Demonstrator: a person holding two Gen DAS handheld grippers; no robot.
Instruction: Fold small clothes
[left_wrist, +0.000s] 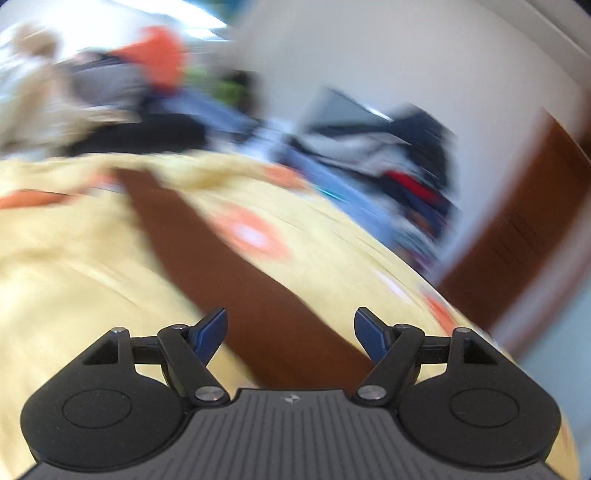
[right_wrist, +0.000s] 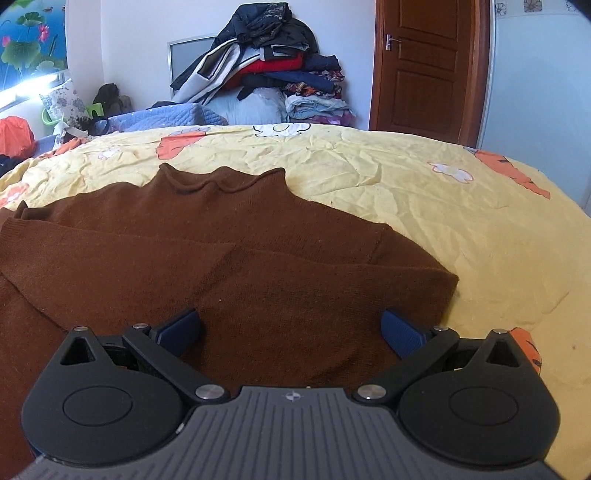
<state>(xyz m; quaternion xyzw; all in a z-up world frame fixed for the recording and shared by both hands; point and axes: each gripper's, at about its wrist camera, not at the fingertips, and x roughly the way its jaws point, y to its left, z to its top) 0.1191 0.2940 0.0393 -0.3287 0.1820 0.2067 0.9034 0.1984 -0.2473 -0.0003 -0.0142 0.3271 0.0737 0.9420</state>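
A brown knitted sweater (right_wrist: 229, 266) lies flat on a yellow bedsheet (right_wrist: 424, 206) printed with orange and white shapes. Its rolled collar points away from me, and a sleeve is folded across the body toward the right. My right gripper (right_wrist: 291, 332) hovers open over the sweater's near part, nothing between its blue pads. The left wrist view is heavily blurred. There a brown strip of the sweater (left_wrist: 229, 266) runs over the yellow sheet (left_wrist: 74, 266). My left gripper (left_wrist: 290, 334) is open above it, its jaws empty.
A tall pile of clothes (right_wrist: 266, 62) is stacked against the far wall. A brown wooden door (right_wrist: 424, 66) stands at the right. Bags and an orange item (right_wrist: 14, 136) sit at the far left beside the bed.
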